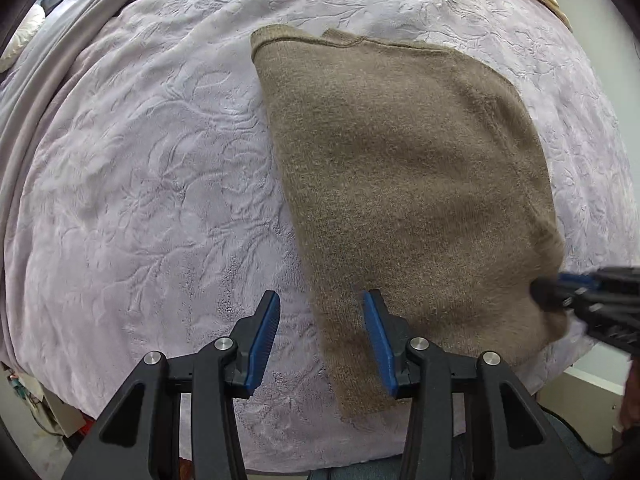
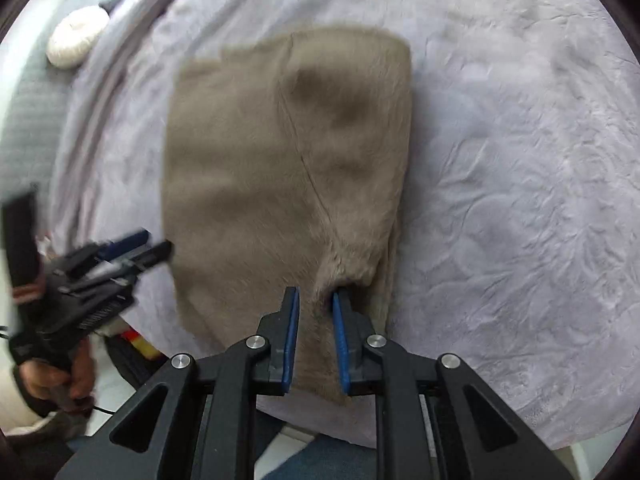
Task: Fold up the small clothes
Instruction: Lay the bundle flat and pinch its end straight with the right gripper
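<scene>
A bedroom in a home, as I see it through both wrist cameras.

I see a bed covered with a soft lilac blanket (image 1: 132,184) with embossed leaf pattern; grey bedding (image 1: 48,92) is folded along its far left edge, and a white round cushion (image 2: 77,36) lies beyond it.

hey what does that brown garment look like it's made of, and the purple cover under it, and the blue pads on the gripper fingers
Brown garment: looks like a soft knit, maybe wool; fine ribbed rows and a fuzzy surface show.
Purple cover: seems plush fleece or velvet, matte, with an embossed leafy pattern.
Blue pads: probably moulded plastic or rubber, matte, with fine ridges; which one is unclear.
</scene>
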`<act>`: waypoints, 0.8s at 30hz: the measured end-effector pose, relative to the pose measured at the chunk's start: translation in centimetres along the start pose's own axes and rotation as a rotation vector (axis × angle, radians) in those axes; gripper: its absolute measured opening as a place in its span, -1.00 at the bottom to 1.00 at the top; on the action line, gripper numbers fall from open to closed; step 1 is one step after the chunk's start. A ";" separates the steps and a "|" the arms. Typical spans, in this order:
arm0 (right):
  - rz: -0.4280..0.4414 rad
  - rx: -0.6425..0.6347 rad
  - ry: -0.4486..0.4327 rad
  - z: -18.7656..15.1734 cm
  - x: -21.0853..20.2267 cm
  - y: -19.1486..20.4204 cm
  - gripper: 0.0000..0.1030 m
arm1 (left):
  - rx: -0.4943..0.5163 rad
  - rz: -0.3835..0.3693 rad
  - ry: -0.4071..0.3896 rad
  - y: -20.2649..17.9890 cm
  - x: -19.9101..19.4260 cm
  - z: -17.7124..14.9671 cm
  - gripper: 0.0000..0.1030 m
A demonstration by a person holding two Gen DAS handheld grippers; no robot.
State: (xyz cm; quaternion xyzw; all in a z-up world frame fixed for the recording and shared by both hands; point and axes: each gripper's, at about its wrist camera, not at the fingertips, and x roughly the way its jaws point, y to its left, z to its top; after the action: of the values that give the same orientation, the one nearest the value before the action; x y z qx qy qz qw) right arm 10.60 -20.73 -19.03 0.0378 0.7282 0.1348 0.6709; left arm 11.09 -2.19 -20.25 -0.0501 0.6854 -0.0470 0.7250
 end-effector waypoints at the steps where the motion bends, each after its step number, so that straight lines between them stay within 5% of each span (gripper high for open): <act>1: -0.040 -0.002 0.033 -0.3 1.1 -0.4 -0.65 | -0.010 -0.014 0.007 0.1 -0.2 0.1 -0.10; 6: -0.010 0.075 0.071 -0.9 1.2 -2.6 -0.70 | -0.007 -0.008 -0.009 0.3 -1.4 0.1 -0.10; 15: -0.064 0.066 -0.016 -0.3 -4.2 -2.8 -0.61 | -0.024 -0.012 -0.023 0.2 -2.7 0.0 -0.10; 24: -0.084 0.028 -0.003 0.6 -3.4 -0.8 -0.24 | -0.032 0.011 -0.017 0.2 -3.1 0.3 -0.10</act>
State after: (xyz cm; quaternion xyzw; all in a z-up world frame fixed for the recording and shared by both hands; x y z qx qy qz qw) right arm 11.60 -22.21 -16.02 0.0168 0.7301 0.0962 0.6763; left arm 11.23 -1.52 -17.20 -0.0584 0.6800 -0.0314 0.7302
